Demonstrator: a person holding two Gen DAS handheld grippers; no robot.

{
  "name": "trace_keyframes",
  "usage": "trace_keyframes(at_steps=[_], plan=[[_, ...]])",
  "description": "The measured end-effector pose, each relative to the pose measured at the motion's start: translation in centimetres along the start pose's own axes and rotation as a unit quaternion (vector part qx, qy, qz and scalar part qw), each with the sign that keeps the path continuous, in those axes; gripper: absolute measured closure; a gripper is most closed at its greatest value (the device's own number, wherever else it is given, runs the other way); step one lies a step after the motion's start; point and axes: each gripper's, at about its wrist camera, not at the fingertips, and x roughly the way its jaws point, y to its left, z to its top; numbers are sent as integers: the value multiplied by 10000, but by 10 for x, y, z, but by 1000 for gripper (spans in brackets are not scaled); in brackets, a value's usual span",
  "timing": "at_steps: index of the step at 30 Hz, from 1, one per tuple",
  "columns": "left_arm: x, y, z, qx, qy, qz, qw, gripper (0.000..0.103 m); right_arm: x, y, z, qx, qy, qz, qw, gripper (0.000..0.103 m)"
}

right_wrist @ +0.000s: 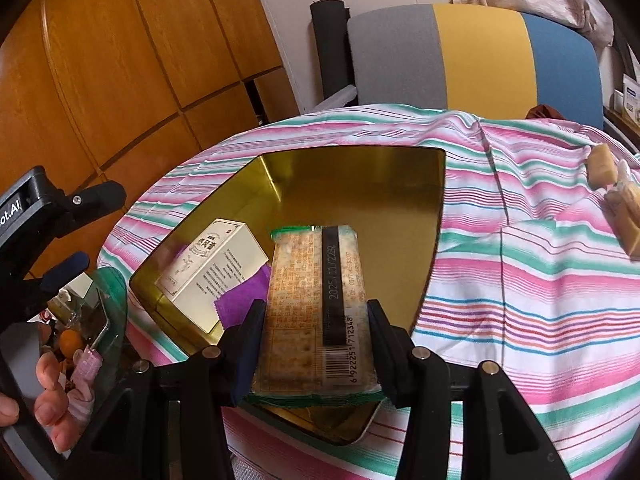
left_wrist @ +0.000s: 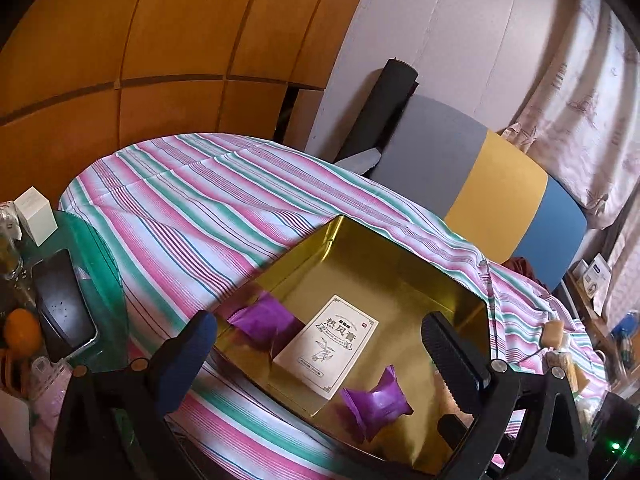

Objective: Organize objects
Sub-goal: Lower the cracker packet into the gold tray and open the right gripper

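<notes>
A gold metal tin [left_wrist: 368, 264] [right_wrist: 360, 184] lies open on the striped cloth. Inside it lie a cream box with printed characters [left_wrist: 328, 350] [right_wrist: 212, 272] and two purple sachets [left_wrist: 262, 316] [left_wrist: 376, 400]; one sachet [right_wrist: 244, 292] shows in the right wrist view. My left gripper [left_wrist: 320, 352] hovers over the tin's near side, wide open, nothing between its fingers. My right gripper [right_wrist: 316, 332] is shut on a cracker packet [right_wrist: 316, 304] in clear wrap, held above the tin's near edge. The left gripper [right_wrist: 60, 236] also shows at the left of the right wrist view.
Several wrapped biscuits [right_wrist: 616, 200] [left_wrist: 560, 344] lie on the cloth to the right. A glass side table [left_wrist: 92, 280] at the left holds a phone [left_wrist: 64, 304], an orange [left_wrist: 22, 330] and a white box [left_wrist: 36, 216]. A grey, yellow and blue chair [right_wrist: 472, 56] stands behind. A hand [right_wrist: 48, 396] holds the left gripper.
</notes>
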Motion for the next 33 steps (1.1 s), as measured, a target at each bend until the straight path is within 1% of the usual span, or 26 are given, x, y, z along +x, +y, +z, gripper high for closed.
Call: trace_keyframes(at_steps=[9, 19, 26, 33], plan=[[-1, -3, -4, 35, 43, -13, 10000, 0, -8, -1, -1, 66, -87, 94, 9999, 53], [0, -15, -12, 192, 131, -98, 9997, 0, -17, -7, 0, 189, -173, 65, 9997, 53], [-1, -25, -18, 307, 232, -205, 9991, 0, -27, -19, 3, 345, -293, -50, 9990, 53], [-4, -46, -30, 679, 341, -470, 9960, 0, -40, -43, 3, 542, -409, -258, 9974, 53]])
